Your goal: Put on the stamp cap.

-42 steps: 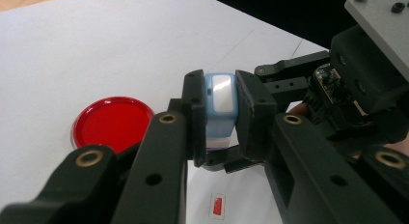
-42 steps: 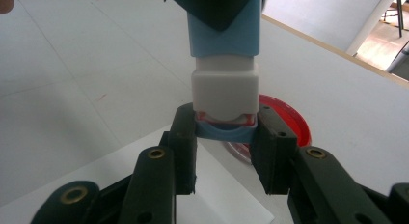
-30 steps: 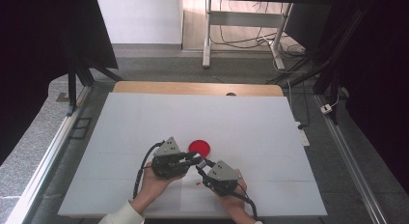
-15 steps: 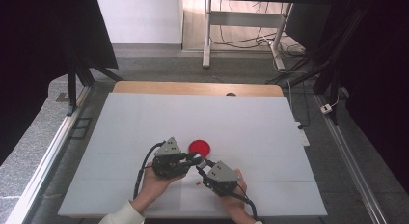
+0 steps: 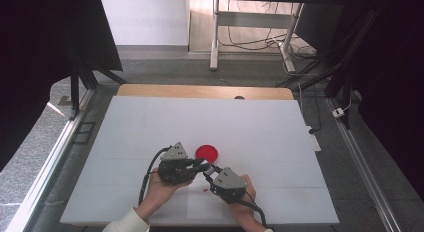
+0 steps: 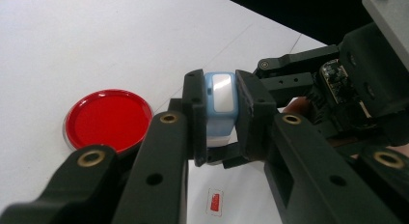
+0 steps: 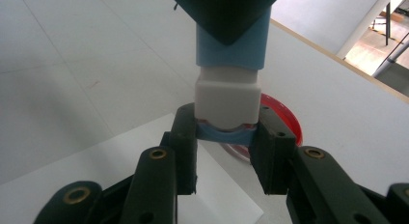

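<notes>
Showing no readable label: blue-white block [image 6: 220, 105]

1 high forward-down view, 2 close tongs-mounted views, red dish [image 5: 207, 152] shared.

The left gripper [image 6: 221, 119] has its two black fingers [image 6: 193, 113] clamped on a small light-blue block with a white face [image 6: 220, 105], held above the white surface [image 6: 96, 40]. The right gripper [image 6: 337, 89] reaches in from the right and meets the block's far end. A red round lid [image 6: 107, 119] lies flat on the surface at the left. A small red mark [image 6: 215, 202] sits on the surface below.
</notes>
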`<state>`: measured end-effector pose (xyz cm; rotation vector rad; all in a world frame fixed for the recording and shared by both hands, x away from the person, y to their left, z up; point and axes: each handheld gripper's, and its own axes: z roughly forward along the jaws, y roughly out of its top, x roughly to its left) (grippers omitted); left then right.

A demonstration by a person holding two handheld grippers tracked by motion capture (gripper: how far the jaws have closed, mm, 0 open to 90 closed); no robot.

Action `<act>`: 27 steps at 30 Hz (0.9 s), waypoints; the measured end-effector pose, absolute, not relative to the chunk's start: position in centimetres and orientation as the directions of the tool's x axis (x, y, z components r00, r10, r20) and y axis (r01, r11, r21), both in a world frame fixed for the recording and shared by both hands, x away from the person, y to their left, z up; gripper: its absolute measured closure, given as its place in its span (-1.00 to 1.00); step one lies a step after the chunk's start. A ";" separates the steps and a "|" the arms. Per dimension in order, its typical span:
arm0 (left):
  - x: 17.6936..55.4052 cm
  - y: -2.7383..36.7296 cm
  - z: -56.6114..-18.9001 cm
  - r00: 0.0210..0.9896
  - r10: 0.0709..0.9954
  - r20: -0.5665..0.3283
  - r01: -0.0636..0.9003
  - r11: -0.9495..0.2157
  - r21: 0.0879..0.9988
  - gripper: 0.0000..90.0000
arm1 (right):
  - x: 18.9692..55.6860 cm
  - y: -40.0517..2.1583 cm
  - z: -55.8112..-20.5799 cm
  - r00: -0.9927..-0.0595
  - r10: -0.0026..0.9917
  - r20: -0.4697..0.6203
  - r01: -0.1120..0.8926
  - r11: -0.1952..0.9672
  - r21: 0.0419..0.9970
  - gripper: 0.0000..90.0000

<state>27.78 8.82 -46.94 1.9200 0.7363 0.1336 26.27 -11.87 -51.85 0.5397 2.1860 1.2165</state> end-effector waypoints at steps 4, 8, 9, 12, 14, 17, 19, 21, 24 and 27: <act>27.8 8.8 -47.0 0.806 0.547 -0.228 0.433 -0.281 0.856 0.68 | 26.3 -11.9 -51.8 -0.754 0.592 -0.287 0.068 0.505 0.861 0.43; 27.8 8.8 -47.1 0.806 0.545 -0.231 0.436 -0.282 0.855 0.68 | 26.2 -11.9 -51.8 -0.753 0.593 -0.286 0.069 0.503 0.861 0.44; 27.8 8.8 -47.1 0.806 0.544 -0.235 0.437 -0.279 0.855 0.68 | 26.2 -11.9 -51.8 -0.753 0.593 -0.285 0.068 0.501 0.863 0.44; 27.8 8.8 -47.1 0.806 0.540 -0.242 0.441 -0.275 0.855 0.68 | 26.1 -11.9 -51.8 -0.754 0.592 -0.285 0.063 0.498 0.865 0.44; 27.8 8.8 -47.2 0.806 0.539 -0.243 0.442 -0.276 0.853 0.68 | 26.1 -11.9 -51.8 -0.753 0.591 -0.287 0.060 0.497 0.866 0.44; 27.8 8.7 -47.3 0.806 0.538 -0.248 0.447 -0.279 0.850 0.68 | 26.0 -11.9 -51.8 -0.752 0.593 -0.286 0.061 0.495 0.867 0.44; 27.8 8.7 -47.3 0.805 0.538 -0.249 0.448 -0.277 0.850 0.68 | 26.0 -11.9 -51.7 -0.753 0.592 -0.288 0.056 0.493 0.868 0.44; 27.8 8.6 -47.3 0.805 0.540 -0.246 0.446 -0.278 0.851 0.68 | 26.0 -12.0 -51.7 -0.752 0.594 -0.287 0.058 0.493 0.868 0.44; 27.7 8.6 -47.3 0.805 0.541 -0.242 0.445 -0.281 0.851 0.68 | 26.0 -12.0 -51.7 -0.752 0.596 -0.284 0.062 0.492 0.868 0.44; 27.7 8.5 -47.4 0.803 0.543 -0.246 0.448 -0.278 0.850 0.68 | 26.0 -12.0 -51.7 -0.753 0.595 -0.280 0.067 0.493 0.868 0.44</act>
